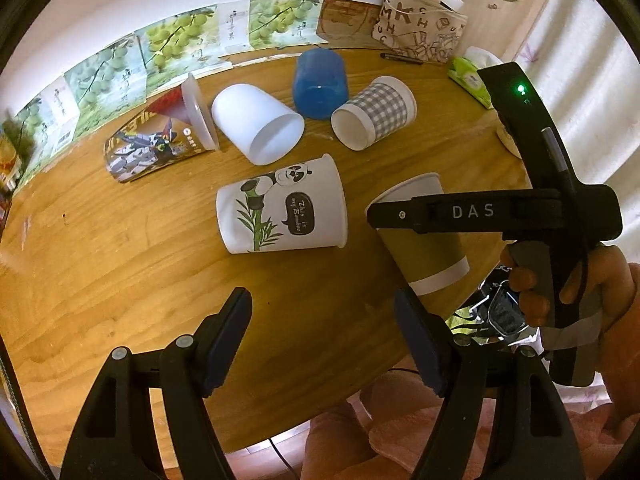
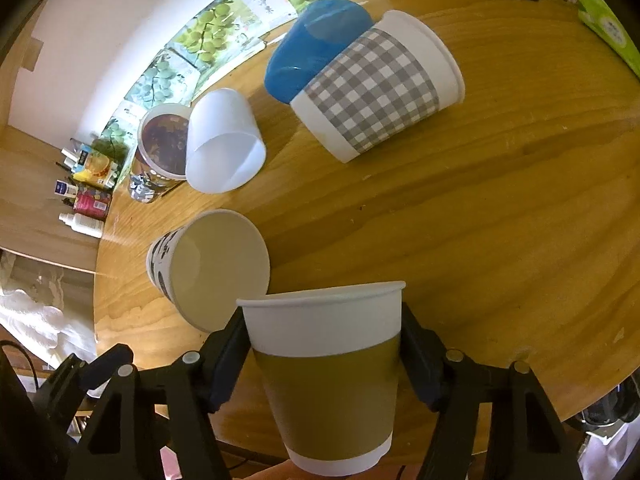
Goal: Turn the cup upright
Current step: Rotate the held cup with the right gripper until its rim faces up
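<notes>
Beside the panda cup: olive cup, tilted, in right gripper, jaws clamped.
Left gripper: jaws wide, empty.
Next: probably level it, set on table.

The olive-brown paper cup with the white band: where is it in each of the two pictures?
Left wrist view: olive-brown cup at right of centre, clamped by the right gripper, near the table edge.
Right wrist view: same cup at bottom centre, between that gripper's fingers, rim up.
Shared landmark: the panda cup, lying just left of it.
</notes>
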`<state>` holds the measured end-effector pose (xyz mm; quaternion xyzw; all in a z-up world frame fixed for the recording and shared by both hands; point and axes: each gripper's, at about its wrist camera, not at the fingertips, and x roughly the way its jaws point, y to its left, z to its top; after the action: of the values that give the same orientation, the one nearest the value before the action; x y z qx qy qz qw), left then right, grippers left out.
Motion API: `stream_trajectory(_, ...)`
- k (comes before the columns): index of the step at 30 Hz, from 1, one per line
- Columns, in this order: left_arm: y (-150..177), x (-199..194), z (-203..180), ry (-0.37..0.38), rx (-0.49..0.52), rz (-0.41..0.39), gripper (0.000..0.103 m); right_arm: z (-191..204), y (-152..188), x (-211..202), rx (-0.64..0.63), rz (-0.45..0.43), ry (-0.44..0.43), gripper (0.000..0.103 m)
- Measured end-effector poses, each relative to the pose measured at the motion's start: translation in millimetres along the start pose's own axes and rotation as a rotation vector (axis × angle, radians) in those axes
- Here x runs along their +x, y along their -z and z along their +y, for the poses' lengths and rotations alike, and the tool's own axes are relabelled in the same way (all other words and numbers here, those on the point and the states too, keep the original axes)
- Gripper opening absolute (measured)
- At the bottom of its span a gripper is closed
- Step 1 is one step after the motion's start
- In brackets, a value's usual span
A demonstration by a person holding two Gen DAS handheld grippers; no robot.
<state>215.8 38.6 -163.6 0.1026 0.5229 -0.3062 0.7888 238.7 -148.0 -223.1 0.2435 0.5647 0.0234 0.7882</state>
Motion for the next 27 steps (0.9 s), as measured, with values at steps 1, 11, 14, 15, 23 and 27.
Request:
stream_trajectory(1,-0.4,0.1,0.7,0.001,0.002,-0.001,0.077,1.4,0.1,-0.6,-0.006,-0.008,0.005,0.068)
stream_trajectory(11,-6.0,-2.3,7.8,0.0,0.01,-0.019,0.077,10.2,4.1,-22.4,-0.05,-0.174,0.022,0.067)
stream_trajectory(14,-7.3,-3.3,9.0,-0.004,0.013,-0.024,0.077,10.9,7.7,-30.6,-0.065,-0.258,0.026,0.067)
stream_trajectory(15,-7.6,-3.5,9.7,-0.005,0.013,-0.024,0.077,11.7,9.4,-32.9,-0.075,-0.29,0.032,0.067)
stream_trajectory(23,-6.6,-3.6,11.7,-0.032,0.023,-0.017,0.077,13.6,25.9,-39.0,-0.125,-0.513,0.087,0.067)
stream_trajectory(27,-4.8,-4.0,13.4,-0.051,0.025,-0.009,0.077,14.2,32.4,-40.9,-0.137,-0.592,0.102,0.067)
